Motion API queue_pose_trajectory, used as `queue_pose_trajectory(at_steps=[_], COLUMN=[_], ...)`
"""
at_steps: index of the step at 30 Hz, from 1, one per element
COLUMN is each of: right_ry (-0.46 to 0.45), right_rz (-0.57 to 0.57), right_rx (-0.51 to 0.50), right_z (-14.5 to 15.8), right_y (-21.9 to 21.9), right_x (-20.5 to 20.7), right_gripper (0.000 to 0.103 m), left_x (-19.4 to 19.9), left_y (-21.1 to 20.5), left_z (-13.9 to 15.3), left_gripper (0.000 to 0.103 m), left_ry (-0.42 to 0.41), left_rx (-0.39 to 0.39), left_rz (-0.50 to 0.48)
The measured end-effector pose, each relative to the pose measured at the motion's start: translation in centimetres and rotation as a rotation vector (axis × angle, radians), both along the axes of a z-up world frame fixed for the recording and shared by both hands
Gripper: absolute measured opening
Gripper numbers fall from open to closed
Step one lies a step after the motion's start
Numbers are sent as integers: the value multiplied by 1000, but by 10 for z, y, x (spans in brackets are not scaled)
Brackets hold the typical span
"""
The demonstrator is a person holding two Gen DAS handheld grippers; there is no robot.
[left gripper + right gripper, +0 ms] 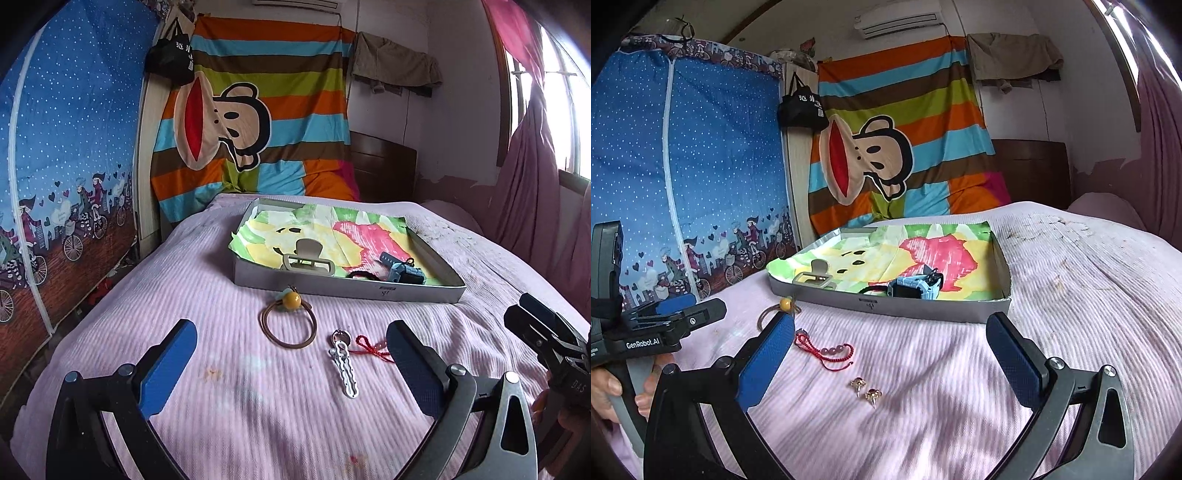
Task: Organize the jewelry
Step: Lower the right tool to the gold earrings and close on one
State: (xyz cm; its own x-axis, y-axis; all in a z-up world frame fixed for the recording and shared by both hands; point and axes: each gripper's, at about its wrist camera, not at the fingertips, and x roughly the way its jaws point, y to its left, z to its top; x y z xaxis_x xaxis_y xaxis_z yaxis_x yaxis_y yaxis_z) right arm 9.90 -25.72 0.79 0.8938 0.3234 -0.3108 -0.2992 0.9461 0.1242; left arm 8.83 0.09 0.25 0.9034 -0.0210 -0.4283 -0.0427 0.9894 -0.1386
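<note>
On the pink ribbed bedspread (184, 295), five small things lie loose in front of a flat grey cardboard tray (347, 290) with a bright painted cloth inside.

Going from left to right, first comes the brown hair tie with a round yellow bead (289, 323). It lies just in front of the tray's near wall. Next is the white wavy metal hair clip (345, 363), and touching it is the thin red string bracelet with pale beads (827, 350). Further right sit two little gold earrings with dark red stones (866, 389), close to each other.

Inside the tray there is a beige plastic claw clip (308, 260), a black hair band (360, 274) and a light blue chunky watch (402, 271). So part of the job looks done.

The left tool (291, 360) is spread wide and holds nothing. The hair tie and the white clip lie between its blue pads. The right tool (890, 354) is spread wide too, with the red bracelet and the earrings between its pads.

To do this step well, I think each tool should go down slowly on one thing at a time. The bed is soft, so the pads may sink in and pinch the cloth. The earrings are tiny and could slip out. The red string is floppy, so it may be best to grab it at the beads. Lift each thing over the tray wall before letting go.
</note>
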Motion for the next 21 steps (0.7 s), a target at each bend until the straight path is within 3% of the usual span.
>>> queue_pose_trajectory(at_steps=[9,18,21], right_ry=[81,171,182], right_rz=[-2,36,49], right_rx=[-75,-86,-97], right_z=[-12,-31,-34], right_y=[6,13,17], right_x=[8,19,20], right_gripper=[102,101,90], left_x=[0,4,5], left_y=[6,11,8], left_z=[-13,-28,-29], left_gripper=[103,102,96], left_ry=[58,101,106], left_rx=[-47,-104,-98], left_rz=[-39,-99,-124])
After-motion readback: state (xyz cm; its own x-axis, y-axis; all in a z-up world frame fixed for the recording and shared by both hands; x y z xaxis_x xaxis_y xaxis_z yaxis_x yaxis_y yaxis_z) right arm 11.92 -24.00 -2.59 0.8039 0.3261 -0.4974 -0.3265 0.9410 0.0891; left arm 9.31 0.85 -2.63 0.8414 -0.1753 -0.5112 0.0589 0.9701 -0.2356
